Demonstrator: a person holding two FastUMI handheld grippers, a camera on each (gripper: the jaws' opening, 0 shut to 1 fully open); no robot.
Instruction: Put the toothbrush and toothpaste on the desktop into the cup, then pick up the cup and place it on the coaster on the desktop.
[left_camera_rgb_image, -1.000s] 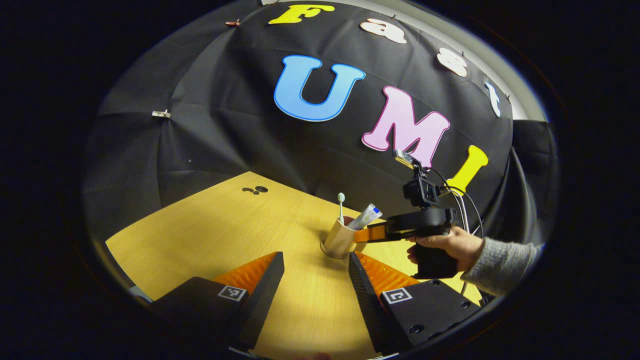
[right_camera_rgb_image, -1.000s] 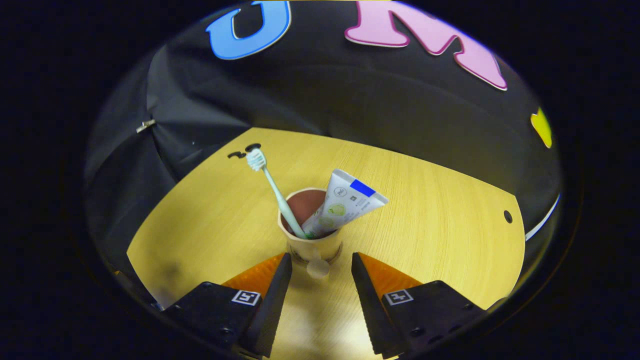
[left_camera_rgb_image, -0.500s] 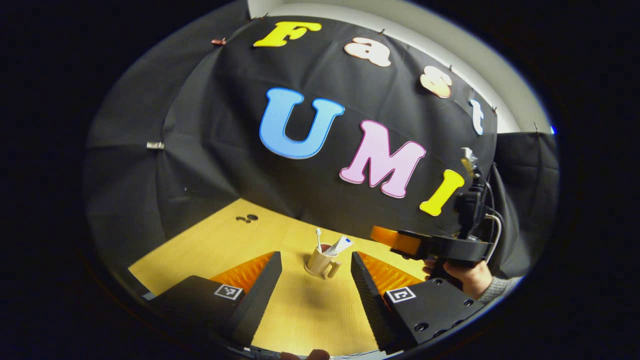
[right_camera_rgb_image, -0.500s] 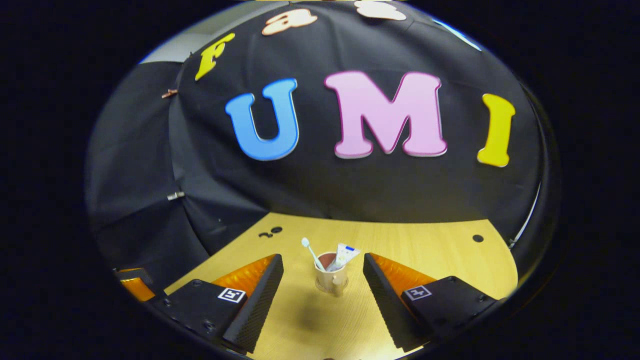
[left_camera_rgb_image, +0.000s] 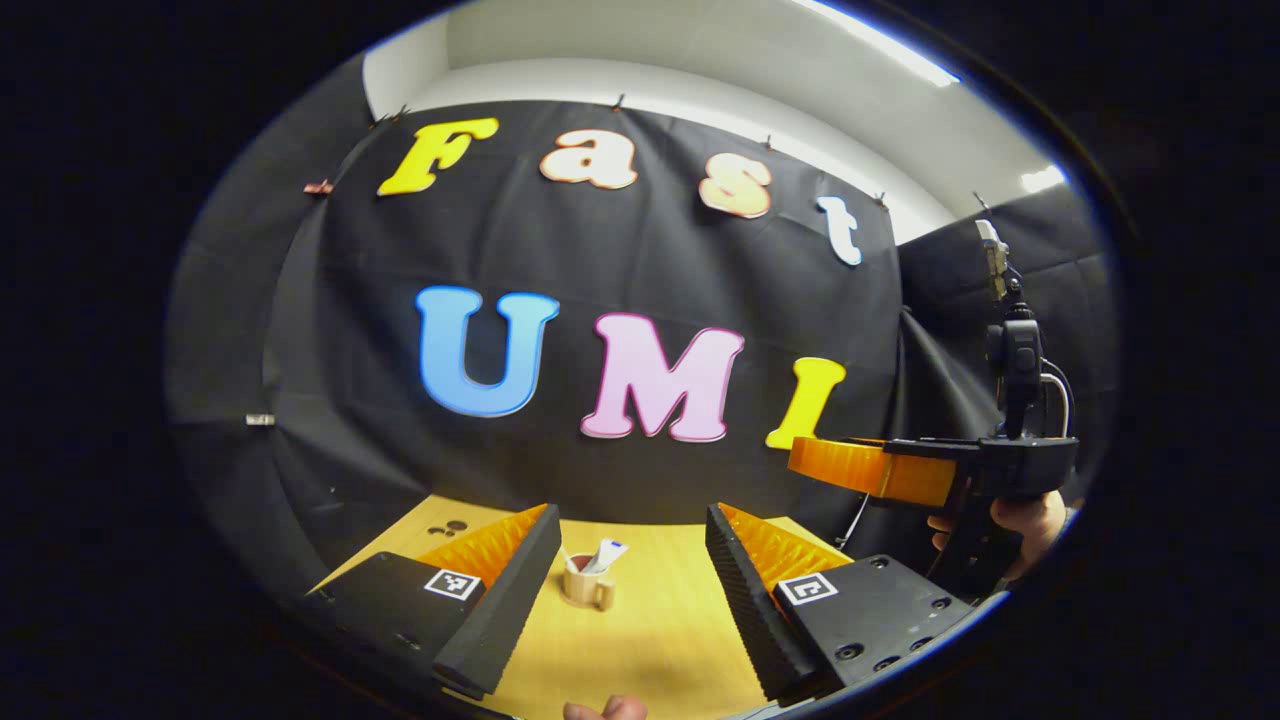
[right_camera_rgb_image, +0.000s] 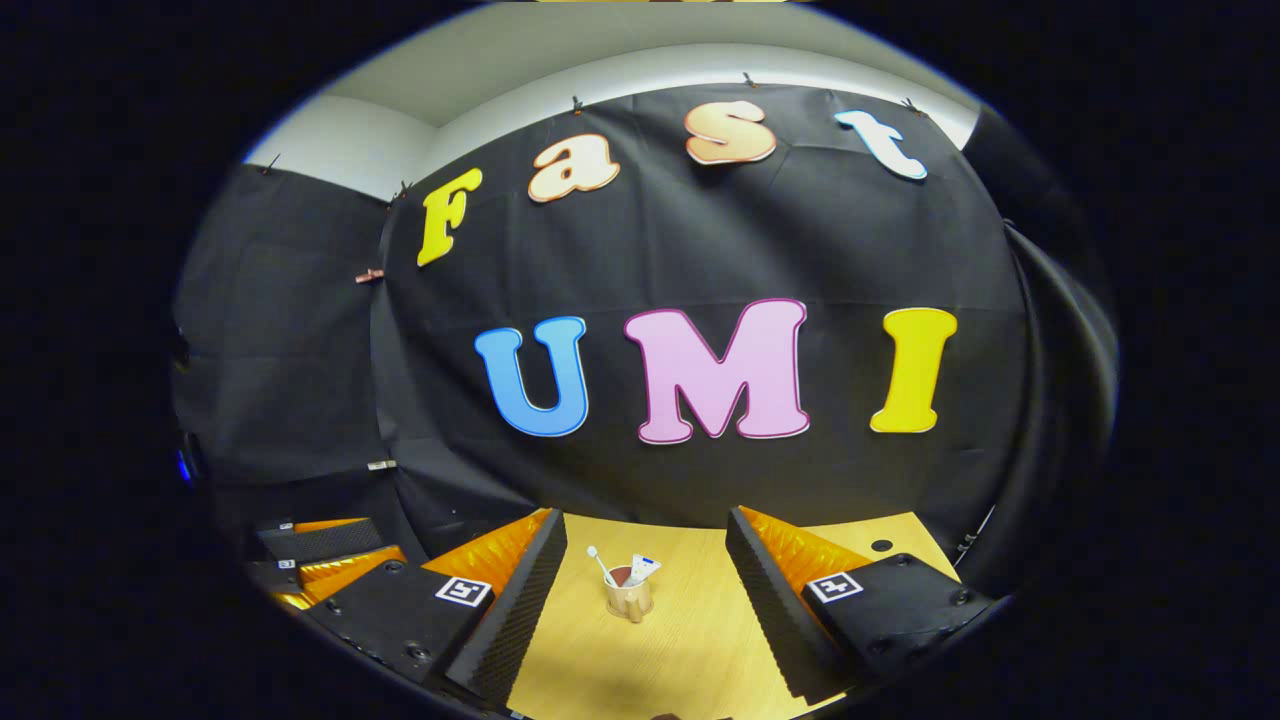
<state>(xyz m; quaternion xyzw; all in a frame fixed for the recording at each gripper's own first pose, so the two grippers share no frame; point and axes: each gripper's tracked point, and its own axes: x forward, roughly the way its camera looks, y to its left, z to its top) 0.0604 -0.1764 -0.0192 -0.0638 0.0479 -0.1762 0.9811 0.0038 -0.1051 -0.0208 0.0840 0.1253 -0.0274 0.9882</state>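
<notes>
Black cloth hangs behind a pale wooden counter (right_camera_rgb_image: 700, 640), and out on that wood, well away from both grippers, stands the cup (right_camera_rgb_image: 629, 596). It is upright, its handle turned toward the cameras. The toothbrush (right_camera_rgb_image: 601, 564) leans out of it to the left, bristle end up, and the toothpaste (right_camera_rgb_image: 642, 570) tube leans out to the right beside it. A coaster may lie under the cup's base, but the cup is too small in both views to be sure. In the left gripper view the same cup (left_camera_rgb_image: 584, 583) sits between the two near fingers, far beyond their tips.

The right gripper (right_camera_rgb_image: 645, 525) holds its jaws wide apart with nothing between them, and no finger touches anything. The left gripper (left_camera_rgb_image: 630, 518) is likewise spread wide and has hold of nothing. In the left gripper view the right gripper (left_camera_rgb_image: 868, 470) appears again at the right, raised well above the counter, an orange finger pointing left, with a hand (left_camera_rgb_image: 1020, 520) wrapped around its black grip. At the lower left of the right gripper view, the orange and black fingers (right_camera_rgb_image: 320, 560) of the left gripper show.
</notes>
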